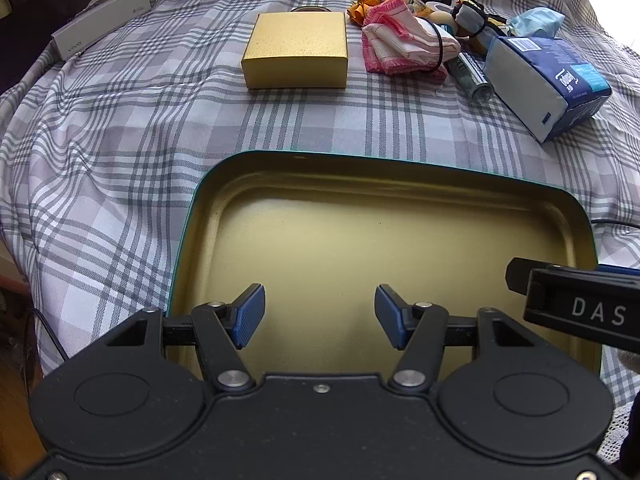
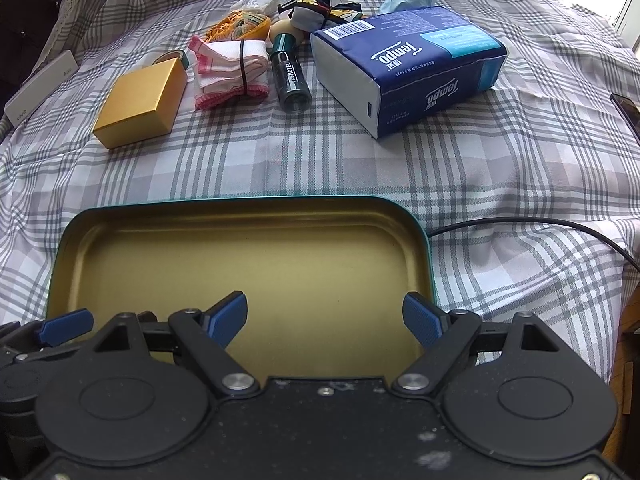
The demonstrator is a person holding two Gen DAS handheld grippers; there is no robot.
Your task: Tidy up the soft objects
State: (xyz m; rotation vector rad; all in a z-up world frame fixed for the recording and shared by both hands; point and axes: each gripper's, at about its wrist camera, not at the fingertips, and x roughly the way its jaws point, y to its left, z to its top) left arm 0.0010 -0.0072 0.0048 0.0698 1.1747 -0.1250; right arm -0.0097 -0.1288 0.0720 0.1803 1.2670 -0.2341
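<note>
An empty gold tin tray with a teal rim (image 1: 280, 216) (image 2: 132, 240) lies on the plaid sheet, right under both grippers. My left gripper (image 1: 319, 316) is open and empty over the tray. My right gripper (image 2: 325, 320) is open and empty over the tray's near right part. Beyond the tray lie a pink-and-white cloth bundle tied with a black band (image 1: 404, 44) (image 2: 228, 70), an orange cloth (image 1: 366, 4) (image 2: 240, 26), a blue Tempo tissue pack (image 1: 548, 80) (image 2: 408, 64) and a small dark fabric bundle (image 1: 470, 14) (image 2: 316, 12).
A gold box (image 1: 296, 52) (image 2: 140, 102) sits left of the cloths. A dark bottle (image 1: 470, 74) (image 2: 290, 80) lies beside the tissue pack. A white vivo box (image 1: 100, 22) is at the far left. A black cable (image 2: 540, 226) runs right of the tray.
</note>
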